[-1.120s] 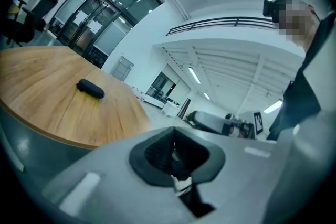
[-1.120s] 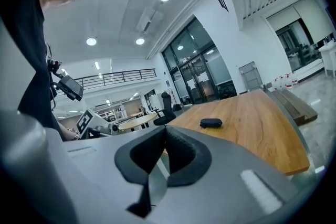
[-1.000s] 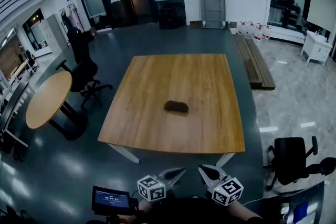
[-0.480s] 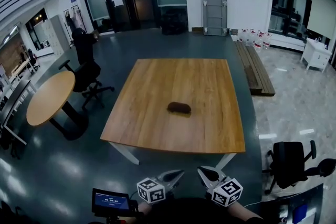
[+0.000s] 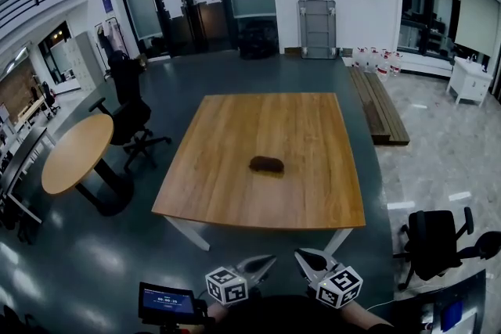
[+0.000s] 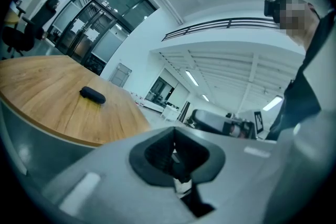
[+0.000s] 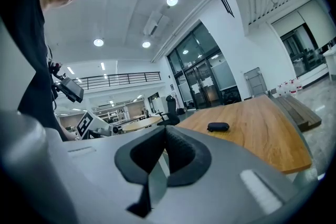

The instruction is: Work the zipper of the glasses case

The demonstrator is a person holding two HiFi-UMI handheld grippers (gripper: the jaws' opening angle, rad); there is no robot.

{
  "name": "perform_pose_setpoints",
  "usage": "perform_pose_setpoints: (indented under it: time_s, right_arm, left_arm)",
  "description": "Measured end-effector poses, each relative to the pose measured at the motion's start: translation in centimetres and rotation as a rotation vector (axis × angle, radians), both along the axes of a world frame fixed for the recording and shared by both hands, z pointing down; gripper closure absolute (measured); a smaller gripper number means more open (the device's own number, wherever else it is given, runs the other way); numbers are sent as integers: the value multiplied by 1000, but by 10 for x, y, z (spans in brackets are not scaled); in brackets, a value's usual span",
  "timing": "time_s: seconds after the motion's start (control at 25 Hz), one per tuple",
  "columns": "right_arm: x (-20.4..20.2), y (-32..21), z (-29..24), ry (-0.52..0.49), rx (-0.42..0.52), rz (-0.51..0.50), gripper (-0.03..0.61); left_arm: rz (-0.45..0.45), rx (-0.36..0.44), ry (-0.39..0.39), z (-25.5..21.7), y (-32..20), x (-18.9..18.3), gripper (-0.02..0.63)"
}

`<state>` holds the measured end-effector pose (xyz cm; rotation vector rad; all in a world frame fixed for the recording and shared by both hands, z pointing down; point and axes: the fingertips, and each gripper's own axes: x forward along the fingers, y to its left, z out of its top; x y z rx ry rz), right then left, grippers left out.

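1. Head view: the glasses case (image 5: 266,164) lies near the middle of the wooden table (image 5: 235,192). My left gripper (image 5: 268,260) and right gripper (image 5: 304,254) sit at the frame's bottom edge, well apart from the case.
2. Left gripper view: my jaws are clenched together, empty. The case is far off on the tabletop.
3. Right gripper view: jaws pressed together, empty. The case lies beyond them on the table.

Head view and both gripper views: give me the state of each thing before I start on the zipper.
Glasses case: lying on the wooden table, untouched; zipper too small to read.
Left tool: shut, empty, short of the table.
Right tool: shut, empty, short of the table.
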<state>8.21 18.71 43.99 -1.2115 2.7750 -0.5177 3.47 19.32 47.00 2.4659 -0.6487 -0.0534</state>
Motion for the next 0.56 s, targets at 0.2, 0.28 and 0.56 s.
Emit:
perform_pose_setpoints:
  time_s: [0.2, 0.28, 0.56]
  right_arm:
    - [-2, 4, 0, -1, -3, 4, 574]
    - [-2, 6, 0, 2, -2, -2, 574]
    - [-6, 5, -3, 19, 14, -13, 574]
  left_arm:
    - [9, -5, 0, 0, 2, -1, 615]
    - [8, -8, 4, 0, 3, 0, 615]
    - [5, -3, 9, -2, 1, -1, 615]
